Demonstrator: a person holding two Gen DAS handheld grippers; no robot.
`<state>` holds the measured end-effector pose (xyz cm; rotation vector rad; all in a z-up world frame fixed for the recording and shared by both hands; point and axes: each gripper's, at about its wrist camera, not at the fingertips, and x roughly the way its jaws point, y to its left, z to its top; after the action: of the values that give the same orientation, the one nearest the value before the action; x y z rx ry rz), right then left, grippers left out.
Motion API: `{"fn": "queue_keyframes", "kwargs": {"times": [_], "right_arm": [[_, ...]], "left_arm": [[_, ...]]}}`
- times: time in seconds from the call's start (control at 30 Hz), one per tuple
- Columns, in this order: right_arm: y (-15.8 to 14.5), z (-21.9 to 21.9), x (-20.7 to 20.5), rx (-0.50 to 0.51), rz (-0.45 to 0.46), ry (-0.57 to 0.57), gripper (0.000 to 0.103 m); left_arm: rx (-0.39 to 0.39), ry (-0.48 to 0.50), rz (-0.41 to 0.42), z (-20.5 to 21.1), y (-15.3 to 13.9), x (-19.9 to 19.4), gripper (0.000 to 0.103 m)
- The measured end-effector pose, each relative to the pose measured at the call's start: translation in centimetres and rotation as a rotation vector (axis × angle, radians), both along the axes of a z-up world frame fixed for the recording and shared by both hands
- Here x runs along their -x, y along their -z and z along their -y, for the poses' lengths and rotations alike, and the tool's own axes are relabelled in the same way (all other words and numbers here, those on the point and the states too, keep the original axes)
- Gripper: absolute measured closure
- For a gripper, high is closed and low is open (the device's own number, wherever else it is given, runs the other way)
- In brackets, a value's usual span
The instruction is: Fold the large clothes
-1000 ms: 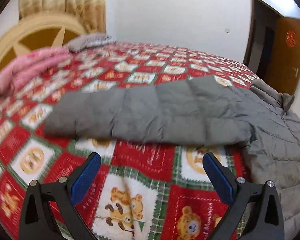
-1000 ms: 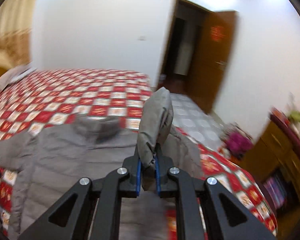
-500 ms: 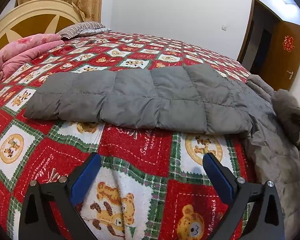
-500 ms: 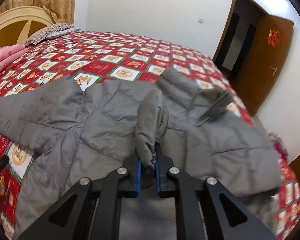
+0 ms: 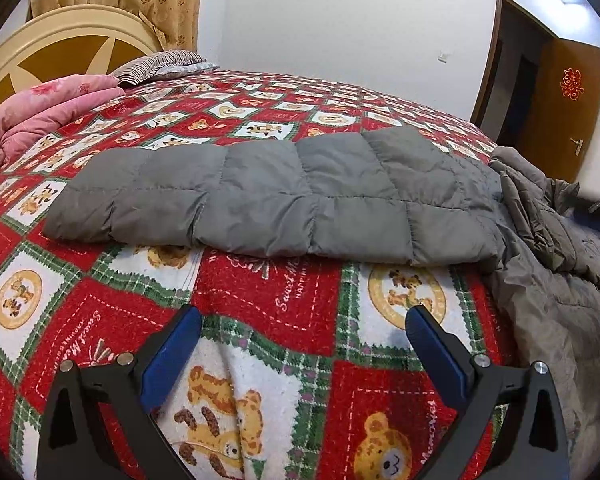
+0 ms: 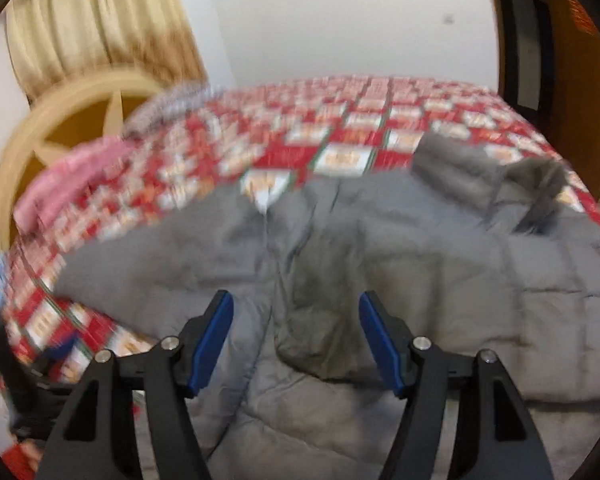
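Note:
A large grey quilted down jacket [image 6: 400, 264] lies on the bed. In the left wrist view its left sleeve [image 5: 268, 204] stretches flat across the bedspread, with the body [image 5: 560, 280] at the right. My left gripper [image 5: 302, 316] is open and empty, just short of the sleeve. In the blurred right wrist view my right gripper [image 6: 296, 300] is open over the jacket's body, where a folded-in sleeve end [image 6: 320, 320] lies between the fingers. The dark fur hood [image 6: 540, 188] is at the far right.
The bed has a red, green and white bear-patterned bedspread [image 5: 280, 360]. A pink quilt [image 5: 32, 116] and a striped pillow [image 5: 160, 64] lie by the cream headboard [image 5: 60, 44]. A brown door [image 5: 560, 100] stands open at the right.
My right gripper carried the sleeve end in over the jacket's body, then opened and let it go. My left gripper lowered a little toward the flat sleeve and stayed open.

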<state>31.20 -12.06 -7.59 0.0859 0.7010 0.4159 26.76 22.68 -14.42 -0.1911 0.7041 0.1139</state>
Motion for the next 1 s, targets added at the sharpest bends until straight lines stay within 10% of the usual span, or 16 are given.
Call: {"fn": "queue_keyframes", "kwargs": {"times": [0.17, 0.43, 0.53, 0.73, 1.0], "right_arm": [[-3.2, 8.7, 2.7, 0.035, 0.104, 0.272, 0.035], [3.5, 19.7, 1.2, 0.247, -0.079, 0.645, 0.051], [6.9, 22.1, 0.6, 0.167, -0.208, 0.677, 0.051], [6.6, 20.6, 0.8, 0.224, -0.162, 0.709, 0.046], [7.0, 21.0, 1.5, 0.207, -0.150, 0.690, 0.037]], "left_arm": [[-0.004, -0.001, -0.003, 0.0, 0.0, 0.1, 0.001], [-0.035, -0.001, -0.092, 0.6, -0.6, -1.2, 0.001], [0.004, 0.046, -0.067, 1.3, -3.9, -1.6, 0.001], [-0.022, 0.116, 0.065, 8.1, -12.1, -5.3, 0.001], [-0.193, 0.116, -0.029, 19.3, -7.4, -13.2, 0.001]]}}
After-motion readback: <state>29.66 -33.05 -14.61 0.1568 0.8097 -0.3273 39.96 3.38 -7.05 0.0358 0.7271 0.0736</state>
